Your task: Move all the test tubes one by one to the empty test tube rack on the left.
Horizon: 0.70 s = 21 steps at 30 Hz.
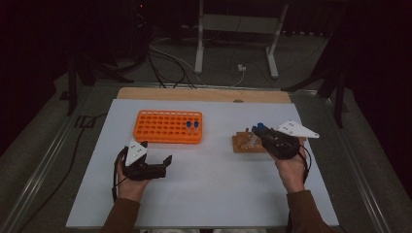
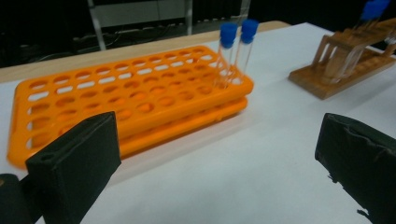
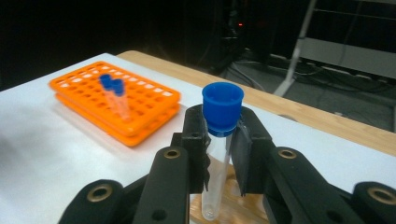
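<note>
My right gripper (image 3: 219,156) clamps a blue-capped test tube (image 3: 217,154) upright above the wooden rack (image 1: 245,143) at the table's right. My left gripper (image 1: 156,167) rests wide open, empty, near the orange rack (image 1: 167,127).

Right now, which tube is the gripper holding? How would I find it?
Look at the white table, then its right side, where the wooden rack sits. Just above it, the right gripper pinches a clear blue-capped tube. The other two tubes stand in the orange rack.
</note>
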Available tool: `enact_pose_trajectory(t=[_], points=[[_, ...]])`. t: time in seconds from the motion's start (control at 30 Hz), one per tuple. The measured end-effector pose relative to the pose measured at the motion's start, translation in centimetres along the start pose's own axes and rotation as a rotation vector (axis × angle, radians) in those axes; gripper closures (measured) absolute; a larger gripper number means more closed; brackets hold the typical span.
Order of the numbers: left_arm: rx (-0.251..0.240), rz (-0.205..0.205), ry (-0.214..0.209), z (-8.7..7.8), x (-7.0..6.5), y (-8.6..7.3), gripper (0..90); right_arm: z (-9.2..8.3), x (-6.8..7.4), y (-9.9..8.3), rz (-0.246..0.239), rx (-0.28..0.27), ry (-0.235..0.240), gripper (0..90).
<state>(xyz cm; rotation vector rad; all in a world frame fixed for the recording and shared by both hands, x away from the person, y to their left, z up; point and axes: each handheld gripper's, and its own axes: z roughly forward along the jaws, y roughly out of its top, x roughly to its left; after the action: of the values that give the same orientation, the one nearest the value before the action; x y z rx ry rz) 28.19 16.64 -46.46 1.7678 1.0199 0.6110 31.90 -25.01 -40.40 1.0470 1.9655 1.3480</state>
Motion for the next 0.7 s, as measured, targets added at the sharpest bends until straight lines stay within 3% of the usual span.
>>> enact_pose_trajectory(t=[0.17, 0.7], points=[[-0.016, 0.015, -0.018, 0.1, -0.6, 0.9, 1.0, 0.9, 1.6, 0.3, -0.020, 0.009, 0.041, 76.9], [-0.038, 0.037, -0.087, 1.9, -2.3, 3.1, 1.0, 3.3, 5.6, 1.2, -0.020, 0.017, 0.168, 76.9]])
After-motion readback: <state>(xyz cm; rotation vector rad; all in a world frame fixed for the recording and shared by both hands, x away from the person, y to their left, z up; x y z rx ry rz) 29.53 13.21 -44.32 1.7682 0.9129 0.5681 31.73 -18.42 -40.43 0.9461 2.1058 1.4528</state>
